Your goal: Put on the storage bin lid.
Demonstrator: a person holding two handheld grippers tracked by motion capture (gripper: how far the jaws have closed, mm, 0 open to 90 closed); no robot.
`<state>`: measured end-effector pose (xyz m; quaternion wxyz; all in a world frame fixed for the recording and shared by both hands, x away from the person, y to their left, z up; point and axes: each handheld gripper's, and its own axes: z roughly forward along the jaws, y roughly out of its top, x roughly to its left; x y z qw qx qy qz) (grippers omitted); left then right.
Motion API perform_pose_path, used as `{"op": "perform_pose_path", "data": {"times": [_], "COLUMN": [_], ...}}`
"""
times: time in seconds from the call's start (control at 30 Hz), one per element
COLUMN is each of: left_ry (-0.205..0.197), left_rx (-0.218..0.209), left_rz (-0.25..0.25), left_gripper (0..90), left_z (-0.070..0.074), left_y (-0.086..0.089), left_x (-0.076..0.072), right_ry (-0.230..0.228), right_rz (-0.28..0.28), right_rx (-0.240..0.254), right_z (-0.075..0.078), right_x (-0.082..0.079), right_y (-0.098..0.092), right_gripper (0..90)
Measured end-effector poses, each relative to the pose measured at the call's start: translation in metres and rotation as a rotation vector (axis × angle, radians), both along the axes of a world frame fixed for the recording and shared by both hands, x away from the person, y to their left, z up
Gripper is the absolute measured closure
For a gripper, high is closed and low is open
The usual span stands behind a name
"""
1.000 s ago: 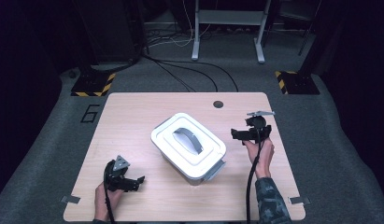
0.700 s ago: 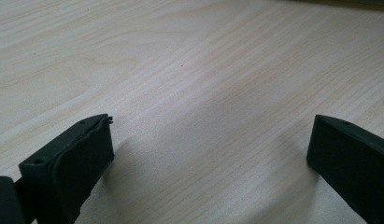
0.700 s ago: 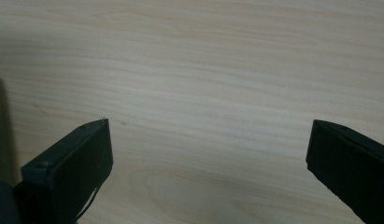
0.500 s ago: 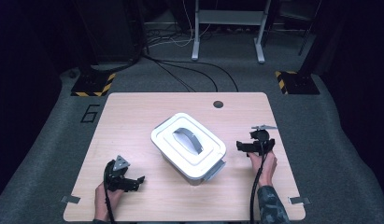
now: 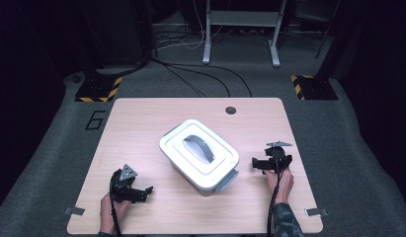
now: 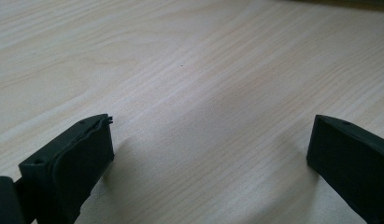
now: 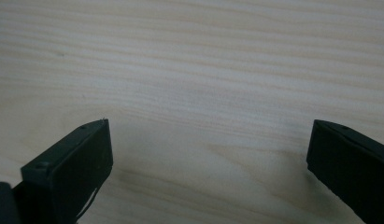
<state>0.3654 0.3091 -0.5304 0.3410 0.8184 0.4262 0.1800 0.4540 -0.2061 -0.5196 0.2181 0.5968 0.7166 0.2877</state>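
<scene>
I've got both tongs wide open and empty, left gripper (image 5: 141, 191) near the desk's (image 5: 141, 123) front-left corner, right gripper (image 5: 256, 164) beside the white lidded box (image 5: 199, 154); next, probably grab its latch.

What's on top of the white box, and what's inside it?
A white lid with a grey handle covers the white box. The lid hides whatever is inside.

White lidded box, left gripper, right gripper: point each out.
white lidded box (image 5: 199, 157): high view, on its lid's grey handle.
left gripper (image 5: 147, 191): high view, midway between its fingertips.
right gripper (image 5: 254, 164): high view, midway between its fingertips.
</scene>
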Motion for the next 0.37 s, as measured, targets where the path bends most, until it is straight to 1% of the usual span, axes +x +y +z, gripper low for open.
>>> {"op": "perform_pose_path", "data": {"times": [0.03,0.07,0.1,0.23,0.33,0.37], "left_ry": [0.000,0.000,0.001,-0.003,-0.012,-0.012], "left_rx": [0.000,0.002,0.002,0.001,-0.004,-0.004], "left_rz": [0.001,-0.001,-0.002,0.001,0.005,0.005], "left_gripper": [0.0,0.1,0.1,0.1,0.1,0.1], "left_z": [-0.0001,0.0000,0.0001,-0.0002,-0.0010,-0.0010], "left_y": [-0.0001,0.0001,0.0001,0.0000,-0.0004,-0.0005], "left_x": [0.0000,0.0000,0.0000,-0.0001,0.0000,0.0000], "right_ry": [0.002,-0.006,-0.012,-0.063,-0.066,-0.070], "right_rz": [0.004,0.001,0.001,0.009,-0.002,0.007], "right_rx": [-0.005,-0.018,-0.013,-0.013,-0.006,-0.009], "right_z": [-0.0023,-0.0040,-0.0046,-0.0086,-0.0088,-0.0091], "right_x": [0.0003,-0.0008,-0.0019,-0.0056,-0.0075,-0.0077], "right_y": [-0.0008,-0.0007,-0.0012,-0.0037,-0.0032,-0.0039], "right_gripper": [0.0,0.0,0.0,0.0,0.0,0.0]}}
